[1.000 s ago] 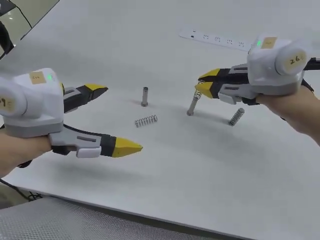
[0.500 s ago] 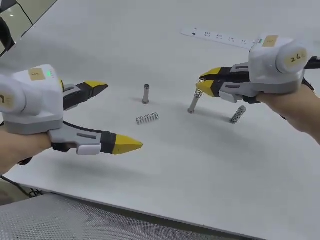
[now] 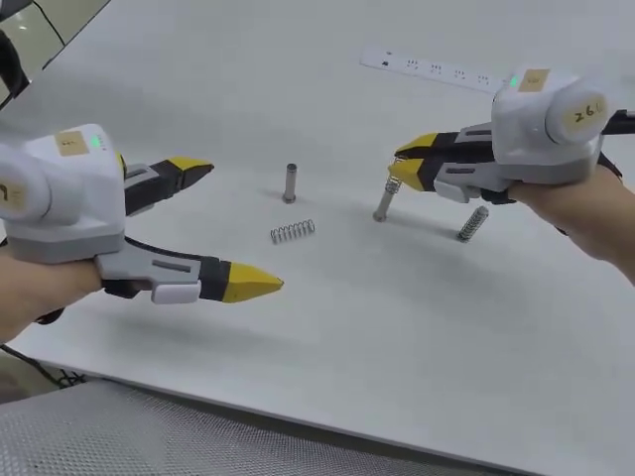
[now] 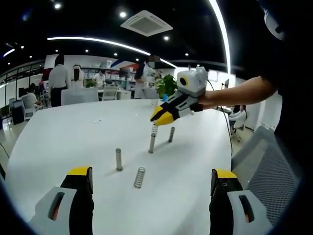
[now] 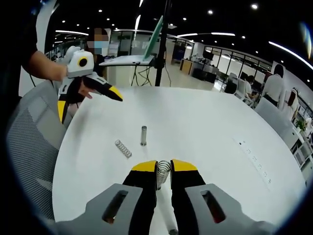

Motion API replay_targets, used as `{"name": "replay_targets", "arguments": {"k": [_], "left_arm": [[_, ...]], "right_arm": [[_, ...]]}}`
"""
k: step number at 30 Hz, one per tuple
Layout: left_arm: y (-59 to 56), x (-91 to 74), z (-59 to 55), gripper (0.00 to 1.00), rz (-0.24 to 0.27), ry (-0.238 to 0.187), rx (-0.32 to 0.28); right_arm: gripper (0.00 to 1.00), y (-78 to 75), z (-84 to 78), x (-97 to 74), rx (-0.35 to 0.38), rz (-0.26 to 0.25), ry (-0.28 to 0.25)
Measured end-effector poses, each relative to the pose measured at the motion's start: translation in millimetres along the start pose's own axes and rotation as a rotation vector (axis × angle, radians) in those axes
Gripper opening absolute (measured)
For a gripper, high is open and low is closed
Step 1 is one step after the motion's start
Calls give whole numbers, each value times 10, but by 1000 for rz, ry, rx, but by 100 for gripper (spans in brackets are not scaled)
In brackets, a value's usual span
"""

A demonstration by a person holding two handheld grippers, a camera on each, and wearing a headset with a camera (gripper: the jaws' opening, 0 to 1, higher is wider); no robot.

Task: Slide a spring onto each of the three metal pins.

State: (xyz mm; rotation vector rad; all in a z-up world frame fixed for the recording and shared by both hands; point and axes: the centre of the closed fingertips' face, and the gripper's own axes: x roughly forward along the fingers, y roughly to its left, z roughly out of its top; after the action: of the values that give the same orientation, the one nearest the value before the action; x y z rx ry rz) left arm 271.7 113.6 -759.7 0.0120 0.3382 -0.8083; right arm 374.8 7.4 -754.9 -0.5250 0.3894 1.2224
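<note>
Low on the left of the head view, left gripper hovering above the table, jaws spread wide with nothing between them. Ahead of it, loose spring lying flat on the surface, and just beyond, bare pin standing upright. Further right, right gripper with jaws nearly closed, pinching held spring at the top of leaning pin, foot of that pin on the table. Along the right gripper's own jaws, the same coil clamped between them. Near the leaning pin, below the right gripper's body, third spring standing tilted; whether over a pin, cannot tell. Toward the far edge, well apart from all this, power strip lying flat. In the left gripper view, people standing beyond the table
</note>
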Motion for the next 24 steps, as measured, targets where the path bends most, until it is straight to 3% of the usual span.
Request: {"name": "replay_targets", "arguments": {"k": [24], "left_arm": [[21,-15,-6,98,6,0,-2]], "right_arm": [[8,38,-197,139,12,18,52]]}}
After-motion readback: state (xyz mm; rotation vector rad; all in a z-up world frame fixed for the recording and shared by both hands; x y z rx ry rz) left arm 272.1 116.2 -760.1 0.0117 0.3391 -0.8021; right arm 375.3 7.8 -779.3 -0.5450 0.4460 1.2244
